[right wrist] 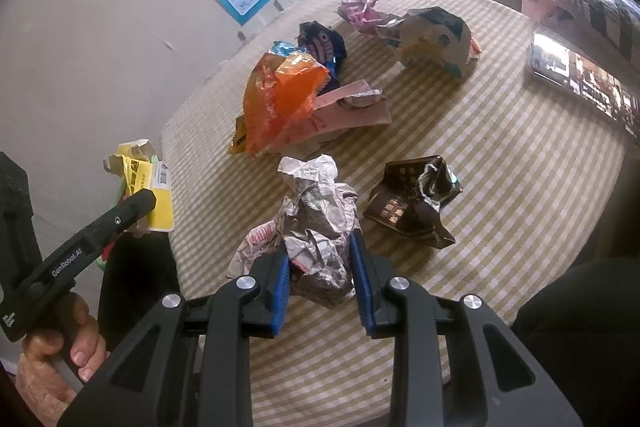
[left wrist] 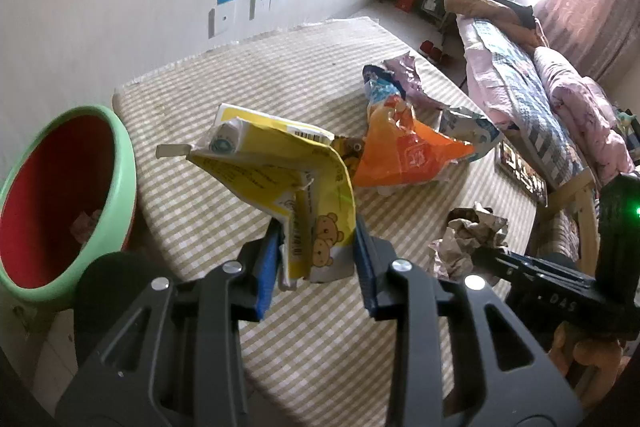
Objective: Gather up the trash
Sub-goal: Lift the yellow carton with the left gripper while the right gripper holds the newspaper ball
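A crumpled yellow wrapper (left wrist: 280, 179), printed with small bears, is hanging pinched by its lower end between the fingers of the left gripper (left wrist: 316, 259), held clear above the checked surface (left wrist: 320, 347) and just beside the green-rimmed bin (left wrist: 120, 155). It is looking light and thin, a creased foil that is bending over under its own weight, so a grip near a folded, doubled edge is likely to hold better than one on a single slick layer. The right gripper (right wrist: 320, 267) is pressing its fingers onto a wad of crumpled paper (right wrist: 316, 223) that is resting on the surface; this wad appears soft and springy, easiest to take across its thickest middle. Farther out, an orange bag (right wrist: 280, 99), a dark brown wrapper (right wrist: 412, 203), a blue and white bag (right wrist: 436, 43) and a pink wrapper (right wrist: 360, 5) are lying loose on the surface, all seeming equally light and crinkly. A bed (left wrist: 532, 95) is standing beyond the surface's far edge.
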{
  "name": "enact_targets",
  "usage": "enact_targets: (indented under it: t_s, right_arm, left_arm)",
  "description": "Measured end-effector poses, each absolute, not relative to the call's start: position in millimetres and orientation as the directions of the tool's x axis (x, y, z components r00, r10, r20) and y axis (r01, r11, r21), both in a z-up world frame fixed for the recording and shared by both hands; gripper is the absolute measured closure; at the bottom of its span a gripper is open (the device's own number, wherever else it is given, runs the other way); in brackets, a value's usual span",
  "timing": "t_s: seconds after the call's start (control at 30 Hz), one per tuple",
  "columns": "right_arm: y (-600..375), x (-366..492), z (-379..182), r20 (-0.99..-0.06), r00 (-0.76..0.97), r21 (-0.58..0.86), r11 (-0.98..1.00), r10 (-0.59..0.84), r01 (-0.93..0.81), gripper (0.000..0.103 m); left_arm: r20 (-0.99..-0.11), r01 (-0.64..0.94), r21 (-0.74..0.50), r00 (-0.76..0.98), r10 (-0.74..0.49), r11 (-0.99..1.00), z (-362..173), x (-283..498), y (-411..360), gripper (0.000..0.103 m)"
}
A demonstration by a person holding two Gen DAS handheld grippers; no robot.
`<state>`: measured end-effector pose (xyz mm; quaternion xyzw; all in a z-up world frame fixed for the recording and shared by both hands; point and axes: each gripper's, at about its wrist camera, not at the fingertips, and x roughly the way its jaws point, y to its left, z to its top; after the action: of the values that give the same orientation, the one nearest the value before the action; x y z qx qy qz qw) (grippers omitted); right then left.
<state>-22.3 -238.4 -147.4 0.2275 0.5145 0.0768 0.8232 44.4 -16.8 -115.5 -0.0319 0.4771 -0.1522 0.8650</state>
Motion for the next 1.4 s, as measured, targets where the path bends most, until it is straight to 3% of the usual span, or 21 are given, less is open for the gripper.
enact_targets:
  t_s: [1.4]
  right_arm:
    - [-173.7, -5.2, -110.6, -0.783, 0.461, 0.45, 0.892, 0.419, -0.046, 0.076]
  left_arm:
    - [-0.769, 0.111, -0.251, 0.58, -0.268, 0.962, -96.7, 44.6, 36.5, 0.069]
